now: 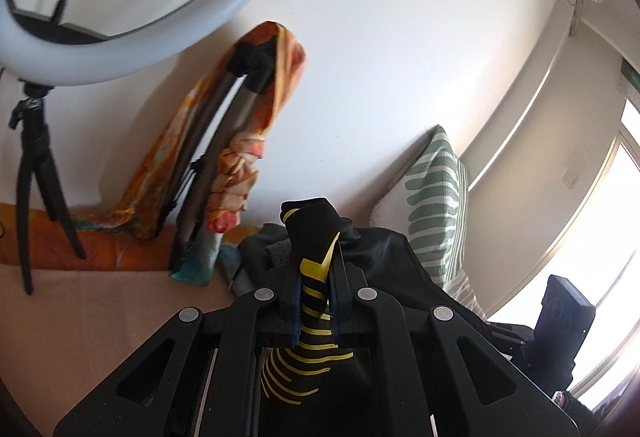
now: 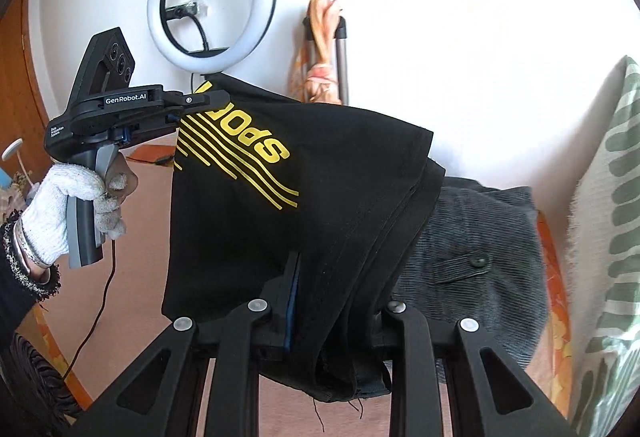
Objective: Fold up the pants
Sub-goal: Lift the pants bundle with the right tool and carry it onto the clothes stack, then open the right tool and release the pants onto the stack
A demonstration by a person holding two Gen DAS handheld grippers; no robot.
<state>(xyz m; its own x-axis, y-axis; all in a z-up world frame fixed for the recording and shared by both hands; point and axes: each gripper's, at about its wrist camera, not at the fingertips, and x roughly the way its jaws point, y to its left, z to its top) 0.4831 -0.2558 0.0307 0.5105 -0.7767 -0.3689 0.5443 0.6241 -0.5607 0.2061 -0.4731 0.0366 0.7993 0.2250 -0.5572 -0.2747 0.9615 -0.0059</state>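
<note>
Only right wrist shows corduroy garment (image 2: 480,237) behind pants (image 2: 320,177).

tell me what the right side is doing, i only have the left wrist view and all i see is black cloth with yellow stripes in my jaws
Observer: The right gripper is shut on the same black pants, which hang lifted between the two grippers.
Operator: anything printed on them
Observer: Yellow letters above the stripes, seen upside down.
Operator: whats under the pants
Observer: A dark grey corduroy garment with a buttoned tab lies behind them.
</note>
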